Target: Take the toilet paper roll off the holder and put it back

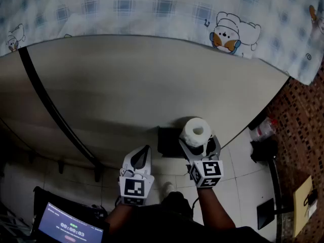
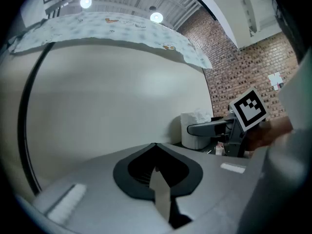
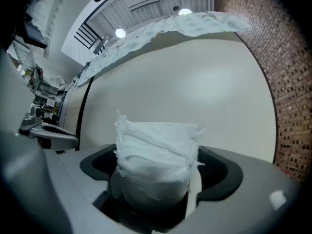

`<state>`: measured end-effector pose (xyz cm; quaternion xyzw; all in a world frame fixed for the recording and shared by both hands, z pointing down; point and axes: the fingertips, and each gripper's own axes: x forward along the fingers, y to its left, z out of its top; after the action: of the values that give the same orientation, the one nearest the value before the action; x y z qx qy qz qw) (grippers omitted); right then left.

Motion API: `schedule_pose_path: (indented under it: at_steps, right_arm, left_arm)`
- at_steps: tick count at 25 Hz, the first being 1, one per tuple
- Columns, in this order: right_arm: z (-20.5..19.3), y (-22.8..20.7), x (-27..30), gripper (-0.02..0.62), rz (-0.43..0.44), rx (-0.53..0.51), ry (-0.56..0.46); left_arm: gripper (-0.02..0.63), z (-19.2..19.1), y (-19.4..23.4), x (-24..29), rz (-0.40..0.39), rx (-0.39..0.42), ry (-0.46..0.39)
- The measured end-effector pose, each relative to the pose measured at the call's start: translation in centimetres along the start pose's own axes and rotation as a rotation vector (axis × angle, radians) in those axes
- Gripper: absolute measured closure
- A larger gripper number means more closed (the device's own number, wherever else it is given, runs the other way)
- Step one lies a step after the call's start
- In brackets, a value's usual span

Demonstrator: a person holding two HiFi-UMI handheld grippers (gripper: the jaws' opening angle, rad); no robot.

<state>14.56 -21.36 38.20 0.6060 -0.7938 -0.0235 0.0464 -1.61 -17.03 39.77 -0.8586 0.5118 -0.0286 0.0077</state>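
A white toilet paper roll [image 1: 196, 129] stands upright between the jaws of my right gripper [image 1: 198, 142], just in front of the beige wall [image 1: 152, 80]. The right gripper view shows the ragged roll [image 3: 156, 155] filling the gap, with the jaws standing wide and closed against its sides. A black holder part [image 1: 168, 142] sits just left of the roll; I cannot tell whether the roll touches it. My left gripper [image 1: 144, 152] hangs to the left, jaws shut to a point and empty [image 2: 156, 147]. In the left gripper view, the roll [image 2: 195, 128] appears at the right.
A black strip [image 1: 50, 108] runs diagonally down the wall. Patterned cloth [image 1: 167, 9] hangs along the top. At the right are a brick surface [image 1: 304, 130], a plastic bottle [image 1: 263, 128] and dark objects. A screen with a timer [image 1: 71, 229] is at the lower left.
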Motion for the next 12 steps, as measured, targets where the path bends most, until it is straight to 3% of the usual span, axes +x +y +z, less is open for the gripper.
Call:
schedule_pose_path:
  at_steps: [4,12]
  right_arm:
    - [-0.1,-0.1,0.6,0.129,0.012,-0.005,0.019]
    - [1.1,0.3,0.0,0.140,0.036,-0.003,0.001]
  left_arm:
    - [0.588,-0.3,0.4,0.3,0.007,-0.008,0.008]
    - [0.588,-1.7,0.7,0.6,0.009,-0.029,0.033]
